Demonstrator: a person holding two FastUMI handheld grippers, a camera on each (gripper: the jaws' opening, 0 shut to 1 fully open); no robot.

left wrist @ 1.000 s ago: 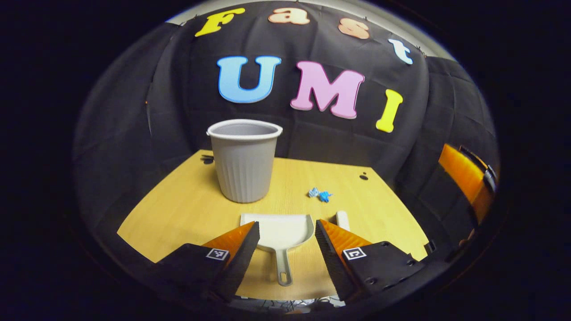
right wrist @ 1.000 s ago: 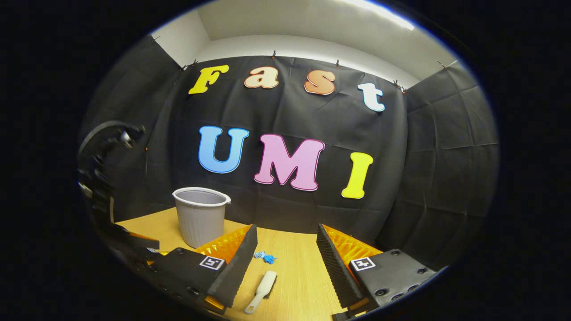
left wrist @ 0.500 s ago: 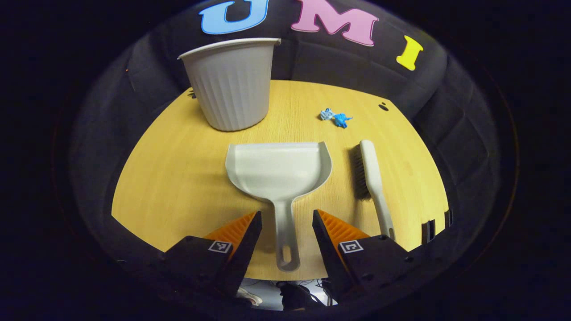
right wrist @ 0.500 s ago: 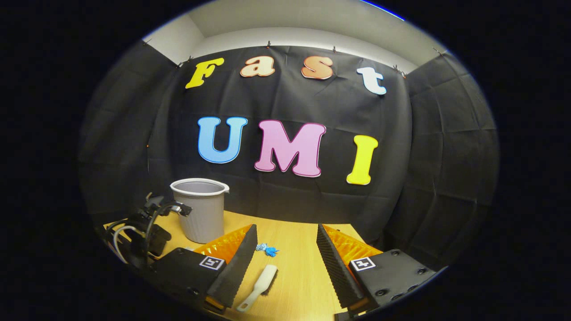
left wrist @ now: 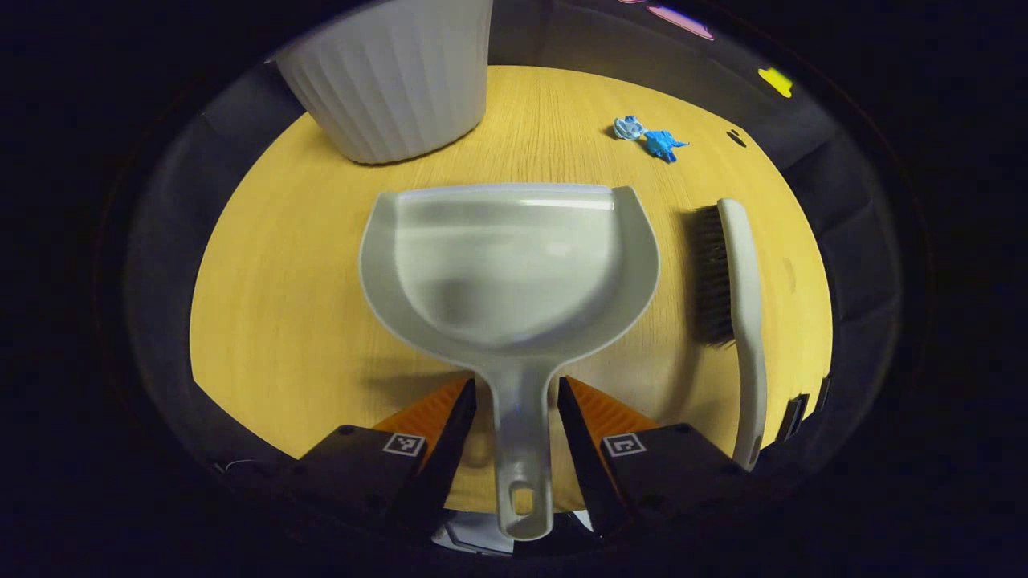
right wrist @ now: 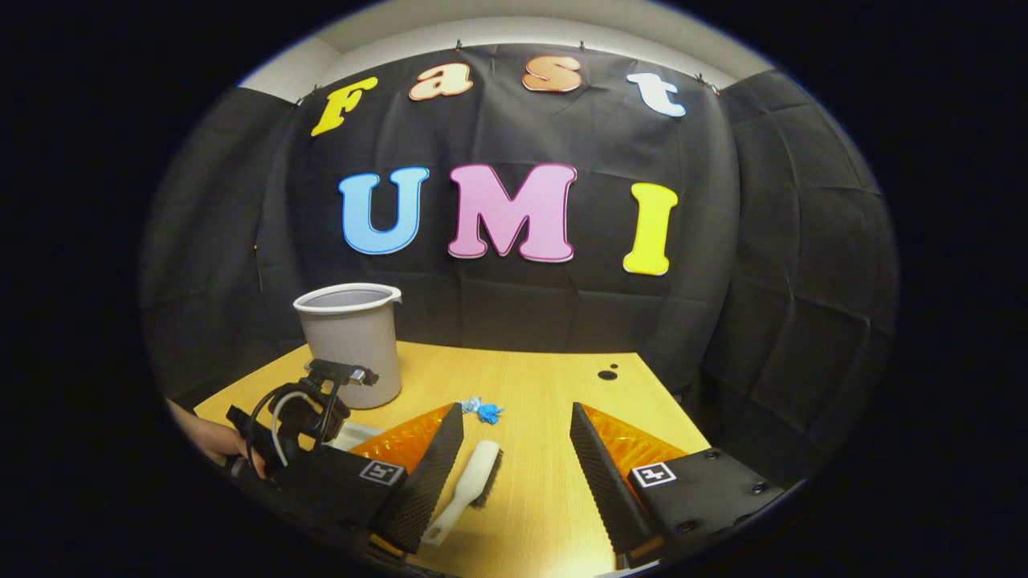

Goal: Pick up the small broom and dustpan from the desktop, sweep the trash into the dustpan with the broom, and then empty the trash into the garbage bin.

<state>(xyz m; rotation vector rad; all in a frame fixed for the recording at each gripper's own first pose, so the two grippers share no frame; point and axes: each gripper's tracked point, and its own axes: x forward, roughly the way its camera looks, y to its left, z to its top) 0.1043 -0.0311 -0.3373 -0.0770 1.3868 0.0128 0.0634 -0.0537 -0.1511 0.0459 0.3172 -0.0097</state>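
Observation:
The white dustpan (left wrist: 514, 265) lies flat on the wooden desktop (left wrist: 281, 265), mouth toward the far side. Its handle (left wrist: 522, 449) runs back between the fingers of my left gripper (left wrist: 516, 387), which is open and low over the desk, one finger on each side. The white brush (left wrist: 735, 273) lies to the right of the pan, dark bristles facing it. Blue trash bits (left wrist: 650, 138) sit beyond the brush. My right gripper (right wrist: 516, 411) is open above the desk, with the brush (right wrist: 474, 482) just inside its left finger and the trash (right wrist: 482, 410) ahead.
The grey ribbed garbage bin (left wrist: 393, 72) stands at the far left of the desk, also the bin (right wrist: 351, 341) behind the left gripper (right wrist: 297, 417), which a hand (right wrist: 205, 437) holds. The desk's near edge lies right under both grippers. Black cloth walls surround the desk.
My left gripper has dropped and moved forward, so the dustpan handle now lies between its fingers. My right gripper has tipped downward a little and come closer to the brush.

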